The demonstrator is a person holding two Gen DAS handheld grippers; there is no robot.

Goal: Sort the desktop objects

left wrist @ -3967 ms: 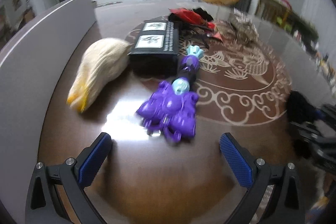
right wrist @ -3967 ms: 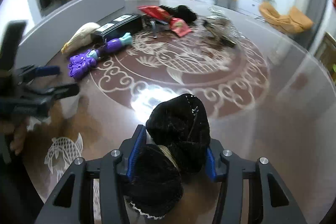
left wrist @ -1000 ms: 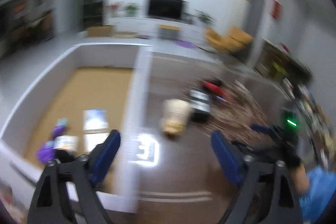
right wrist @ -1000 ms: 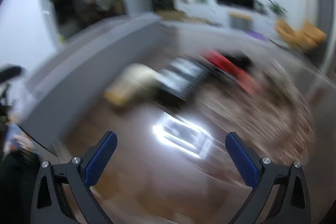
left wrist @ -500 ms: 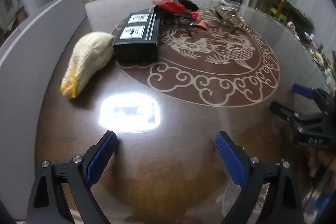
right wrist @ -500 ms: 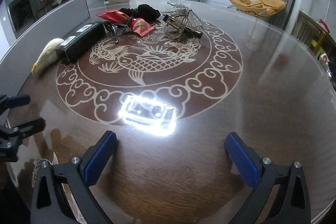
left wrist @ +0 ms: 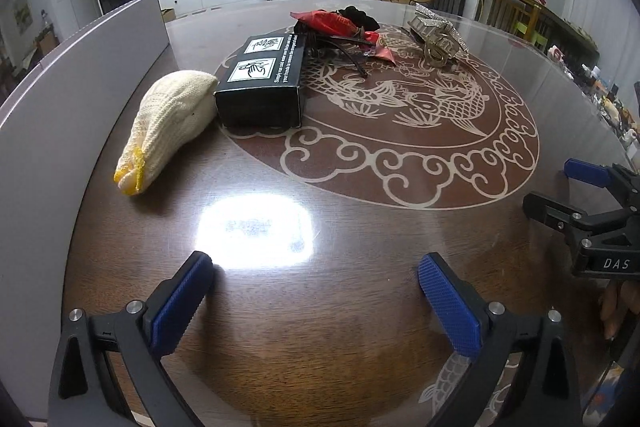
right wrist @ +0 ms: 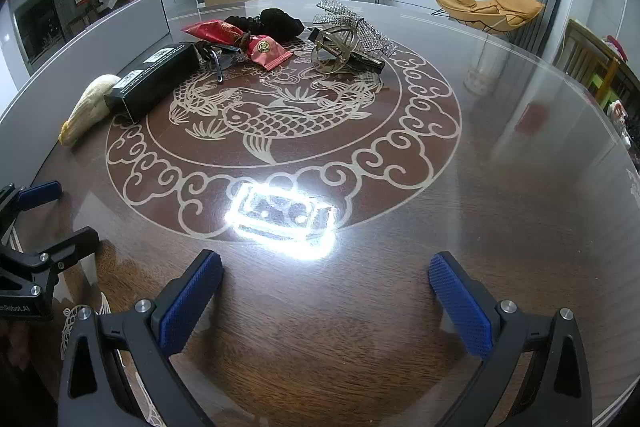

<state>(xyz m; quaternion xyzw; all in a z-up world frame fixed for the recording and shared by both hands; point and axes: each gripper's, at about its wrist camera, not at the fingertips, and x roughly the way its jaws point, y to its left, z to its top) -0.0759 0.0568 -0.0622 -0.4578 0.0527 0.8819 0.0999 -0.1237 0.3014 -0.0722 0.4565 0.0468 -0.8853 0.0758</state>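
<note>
A cream knitted bundle (left wrist: 168, 125) with a yellow end lies at the table's left, touching a black box (left wrist: 264, 83). Behind them lie a red pouch (left wrist: 332, 21), black cloth (left wrist: 358, 15), dark glasses (left wrist: 344, 55) and a glittery hair clip pile (left wrist: 438, 35). My left gripper (left wrist: 314, 281) is open and empty, low over the near table. My right gripper (right wrist: 326, 279) is open and empty, also over the near table; it shows at the right edge of the left wrist view (left wrist: 560, 187). The same objects show in the right wrist view: bundle (right wrist: 90, 103), box (right wrist: 156, 79), pouch (right wrist: 240, 37), clip pile (right wrist: 348, 39).
A grey wall panel (left wrist: 60, 87) runs along the table's left side. The round dark table (left wrist: 360, 227) has a fish pattern and a bright lamp glare. Chairs and a TV unit stand beyond the far edge.
Both grippers have swung back from the box behind the grey panel to face the table. The purple toy and the black cloth item that the right gripper held are gone from the table.
</note>
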